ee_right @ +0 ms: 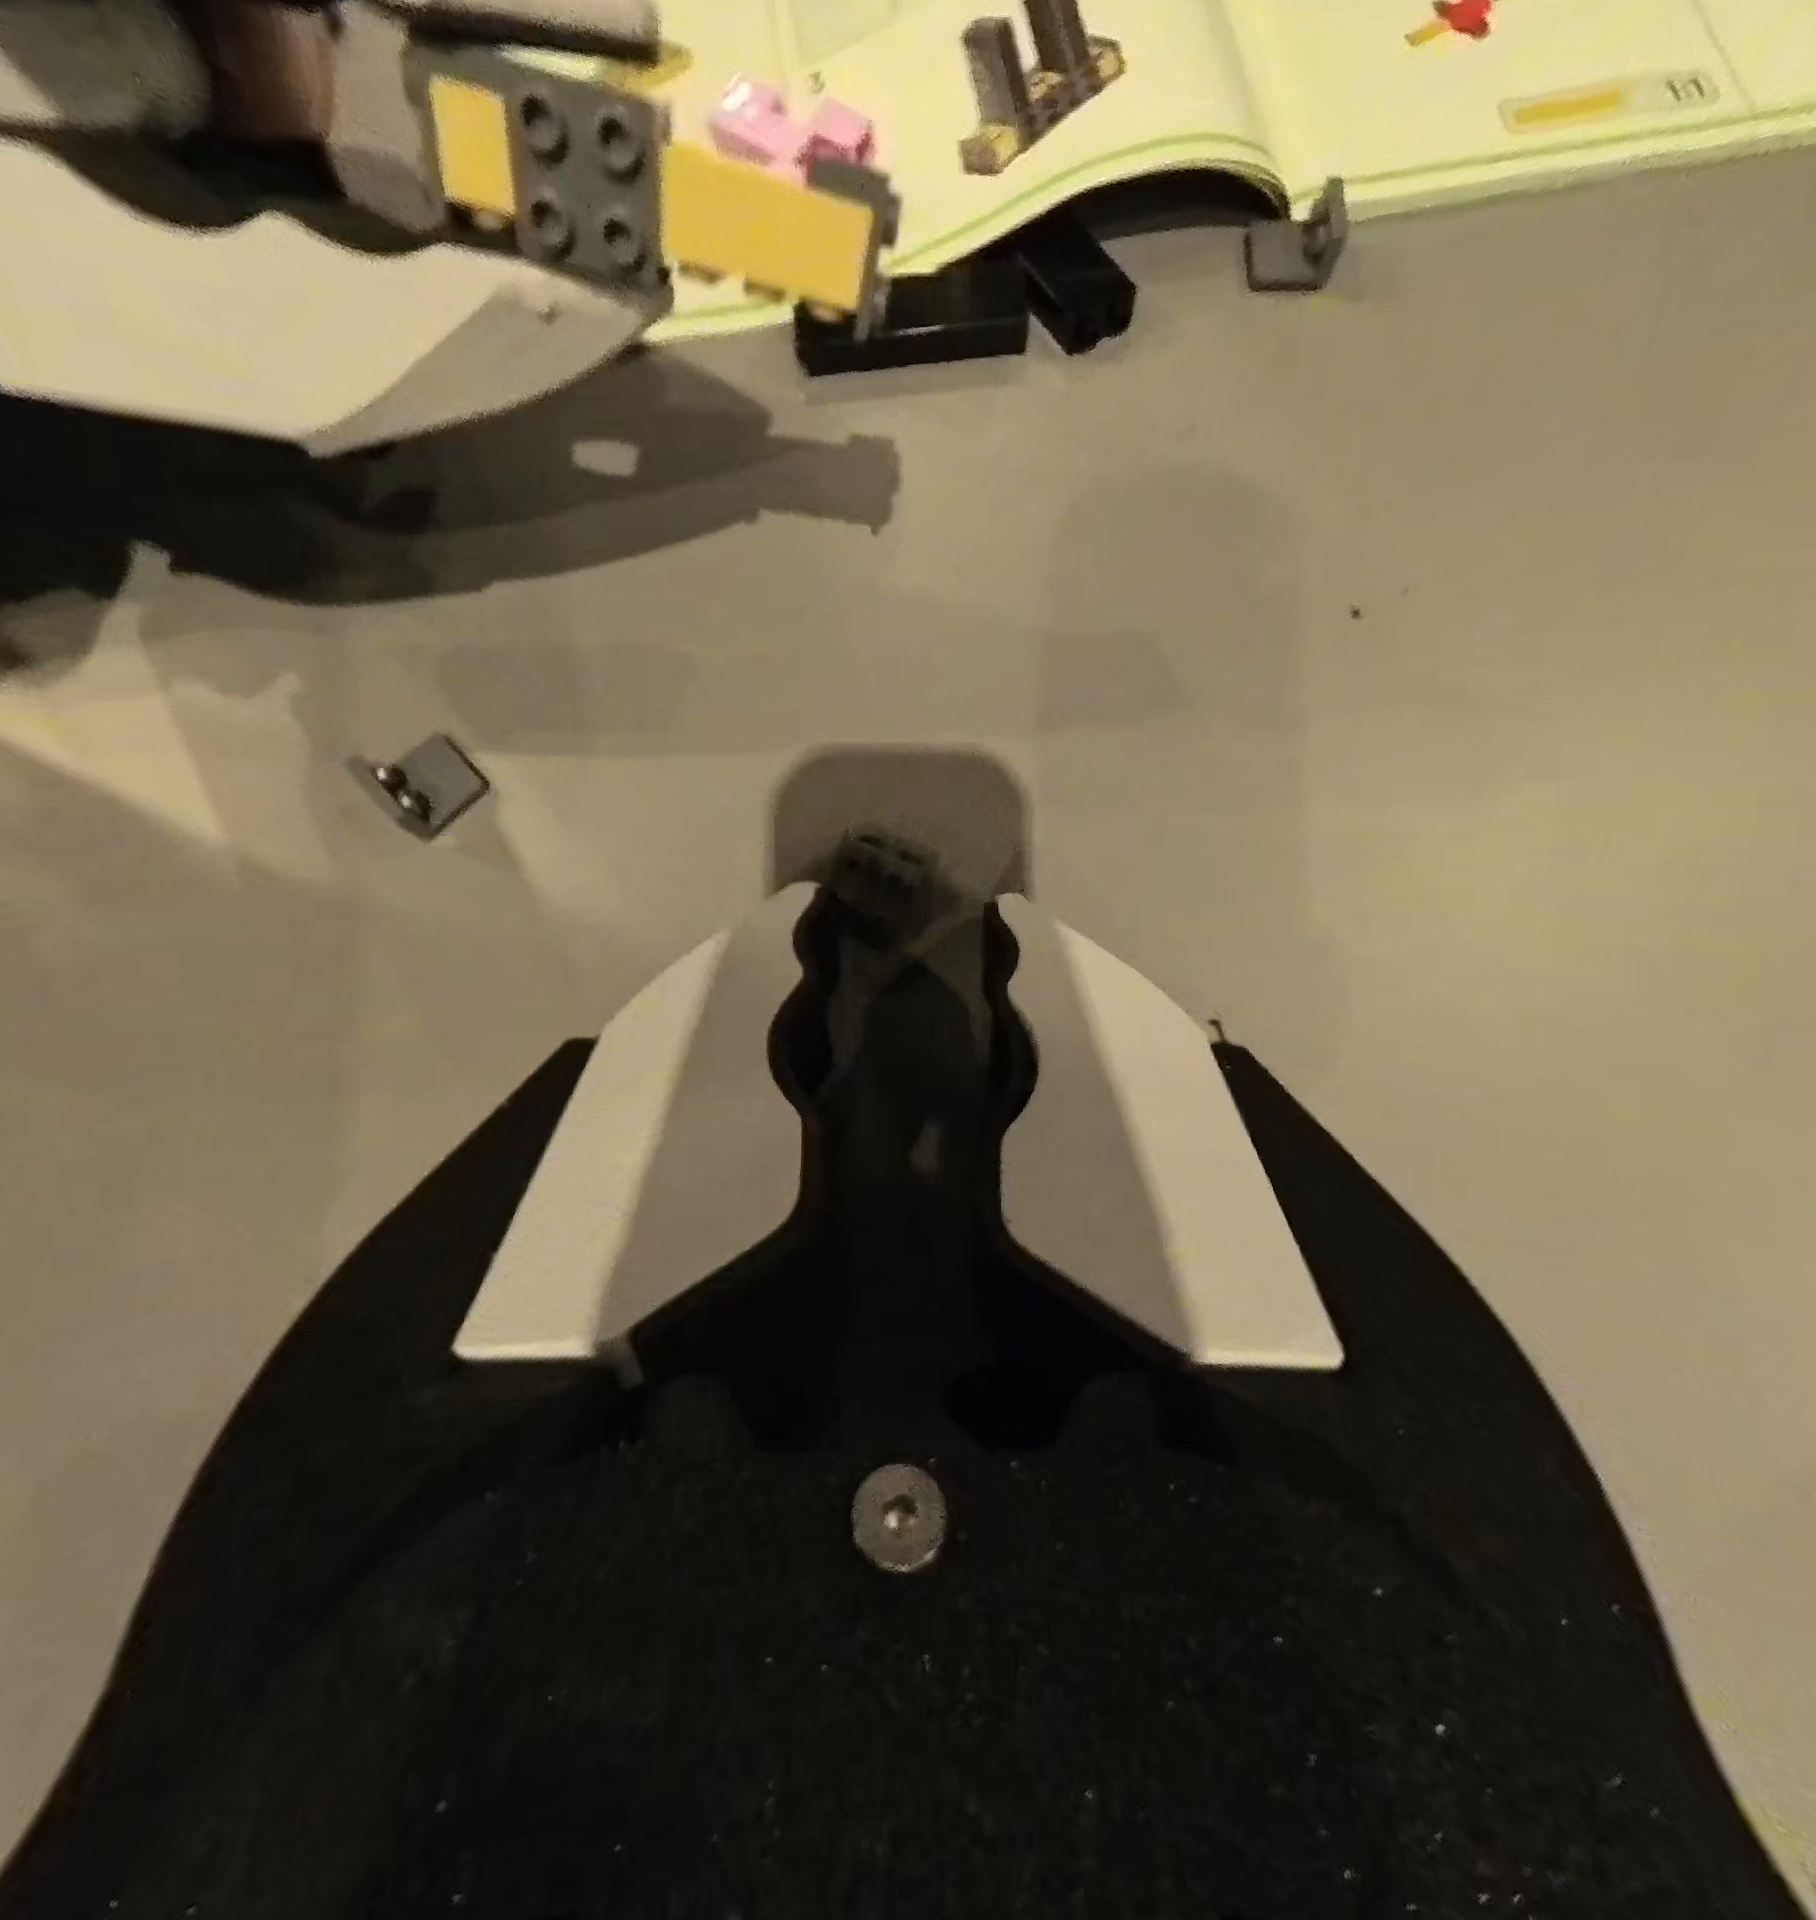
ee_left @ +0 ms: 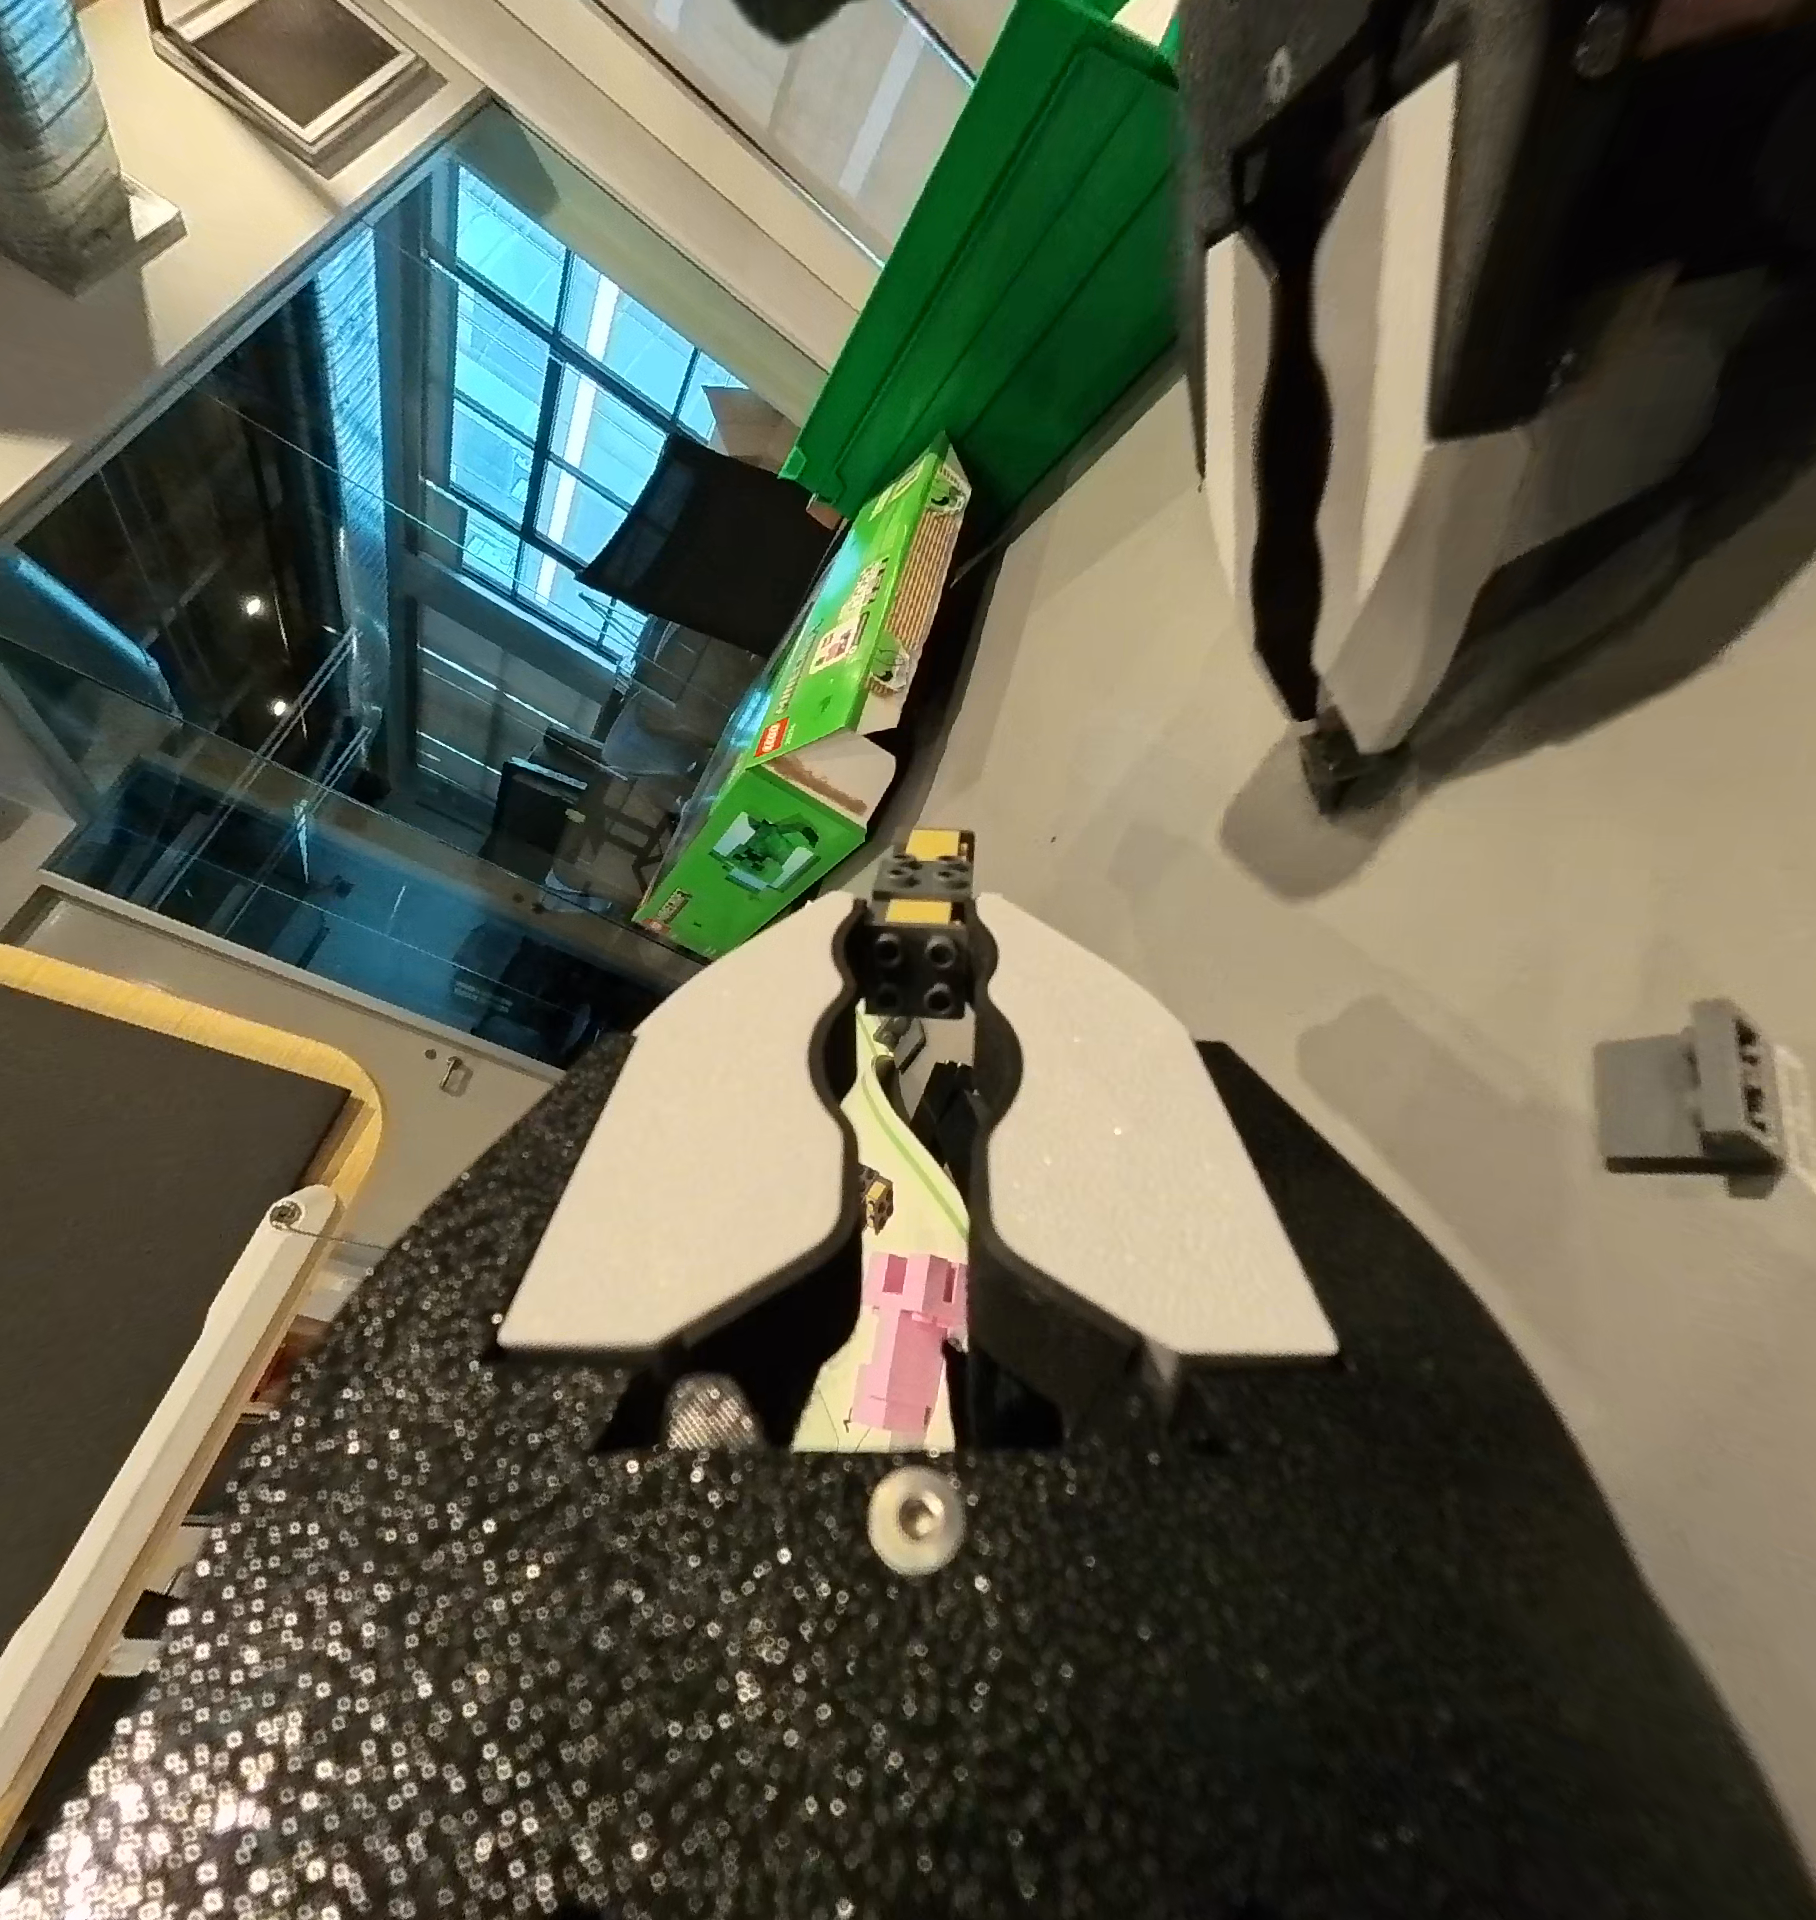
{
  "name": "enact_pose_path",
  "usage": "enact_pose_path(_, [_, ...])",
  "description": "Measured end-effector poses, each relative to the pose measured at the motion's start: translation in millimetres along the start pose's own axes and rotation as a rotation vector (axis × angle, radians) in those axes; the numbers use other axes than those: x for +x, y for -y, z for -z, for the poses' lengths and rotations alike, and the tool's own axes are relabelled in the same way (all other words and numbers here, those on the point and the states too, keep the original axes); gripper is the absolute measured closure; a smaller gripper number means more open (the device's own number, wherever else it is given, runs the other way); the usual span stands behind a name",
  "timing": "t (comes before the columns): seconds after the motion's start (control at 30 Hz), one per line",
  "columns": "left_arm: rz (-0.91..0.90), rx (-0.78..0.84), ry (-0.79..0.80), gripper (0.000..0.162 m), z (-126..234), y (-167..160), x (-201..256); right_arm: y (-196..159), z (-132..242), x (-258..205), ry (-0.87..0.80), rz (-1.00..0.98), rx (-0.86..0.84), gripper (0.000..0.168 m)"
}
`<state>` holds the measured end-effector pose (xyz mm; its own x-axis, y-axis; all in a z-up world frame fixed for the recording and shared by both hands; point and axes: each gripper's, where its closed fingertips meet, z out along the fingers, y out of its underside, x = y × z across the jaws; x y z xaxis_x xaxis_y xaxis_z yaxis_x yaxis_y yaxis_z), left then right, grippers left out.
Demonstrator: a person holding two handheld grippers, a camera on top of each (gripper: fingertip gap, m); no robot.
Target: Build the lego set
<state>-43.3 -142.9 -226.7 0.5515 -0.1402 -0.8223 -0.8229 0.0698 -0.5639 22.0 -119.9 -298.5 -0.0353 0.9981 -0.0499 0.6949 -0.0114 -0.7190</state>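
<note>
Grey tabletop (ee_right: 1299, 727) | 2 grippers: left (ee_left: 919, 935) w/ yellow-grey assembly (ee_left: 925, 904), right (ee_right: 883, 883) w/ 1 dark brick (ee_right: 876, 868)

A smooth pale grey tabletop (ee_left: 1506, 935) fills the foreground, warmly lit. Behind it a tall glass partition wall (ee_left: 260, 571) reflects bluish grid-paned windows (ee_left: 530, 343). A bright green panel (ee_left: 1008, 260), perhaps a cabinet, stands beside it.

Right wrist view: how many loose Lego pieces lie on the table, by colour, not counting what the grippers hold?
Grey: 2, the grey bracket and the grey piece beside the booklet
Black: 2, the flat black brick and the black brick beside it
Total: 4
</note>
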Motion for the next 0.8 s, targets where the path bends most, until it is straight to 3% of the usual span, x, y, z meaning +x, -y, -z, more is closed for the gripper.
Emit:
enact_pose_path(0.17, [-0.001, -0.001, -0.003, 0.145, 0, 0, 0, 3, 5, 3, -0.197, -0.102, 0.030, 0.141])
enact_pose_path(0.47, [-0.002, -0.001, -0.005, 0.145, 0, 0, 1, 2, -1, 0, -0.317, -0.053, 0.003, 0.149])
enact_pose_path(0.67, [0.000, 0.000, -0.006, 0.145, 0, 0, 1, 2, 1, -1, -0.260, 0.002, -0.011, 0.149])
enact_pose_path(0.8, [0.001, 0.000, -0.006, 0.145, 0, 1, 1, 8, 8, -8, -0.167, 0.245, -0.022, 0.150])
